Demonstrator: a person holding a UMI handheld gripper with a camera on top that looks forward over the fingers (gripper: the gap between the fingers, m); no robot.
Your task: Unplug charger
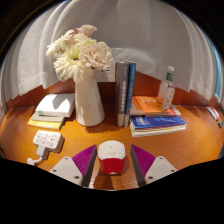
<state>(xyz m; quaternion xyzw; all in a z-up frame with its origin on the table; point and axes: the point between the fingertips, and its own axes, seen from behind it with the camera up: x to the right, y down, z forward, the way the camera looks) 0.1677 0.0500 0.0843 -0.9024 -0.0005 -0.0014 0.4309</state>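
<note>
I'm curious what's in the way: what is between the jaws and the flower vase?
In the gripper view, a white-and-red object stands between the open jaws; beyond it, bare wooden table runs to the vase.

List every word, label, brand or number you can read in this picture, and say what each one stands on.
No text can be read.
Upright books: spine print too small.
Flat books: cover print blurred.
Bottle: label unreadable.
White and red object, standing between the open gripper fingers: no visible marking.
</note>
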